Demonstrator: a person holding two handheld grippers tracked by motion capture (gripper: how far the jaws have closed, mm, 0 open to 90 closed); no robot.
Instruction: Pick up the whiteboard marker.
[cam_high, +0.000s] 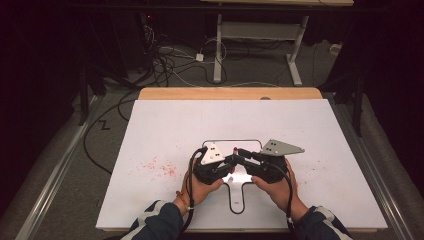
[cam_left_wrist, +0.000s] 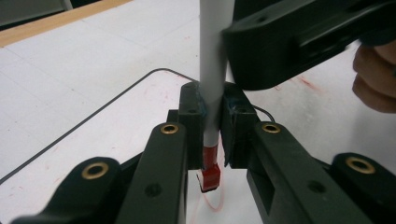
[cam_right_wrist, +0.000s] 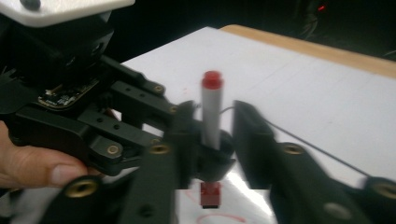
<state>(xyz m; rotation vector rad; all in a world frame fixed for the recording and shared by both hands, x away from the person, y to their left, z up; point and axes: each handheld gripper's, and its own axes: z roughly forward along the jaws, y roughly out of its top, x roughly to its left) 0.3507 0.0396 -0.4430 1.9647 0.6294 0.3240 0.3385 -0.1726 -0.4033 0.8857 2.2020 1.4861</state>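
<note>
A white marker (cam_right_wrist: 211, 114) with a red top end stands upright, its red tip (cam_left_wrist: 211, 175) down on a small paddle-shaped whiteboard (cam_high: 237, 196) with a black outline. A curved red stroke (cam_right_wrist: 219, 217) lies under the tip. My left gripper (cam_left_wrist: 212, 109) is shut on the marker's lower barrel. My right gripper (cam_right_wrist: 215, 128) comes in from the opposite side; its jaws stand apart on either side of the barrel, with a gap showing. In the high view both grippers meet over the board, left gripper (cam_high: 227, 162) and right gripper (cam_high: 242, 154), each held in a hand.
The board lies on a large white sheet (cam_high: 165, 125) over a wooden table (cam_high: 230, 93). Red speckles (cam_high: 160, 167) mark the sheet to the left of the hands. Cables and another table's legs (cam_high: 218, 50) are on the floor beyond.
</note>
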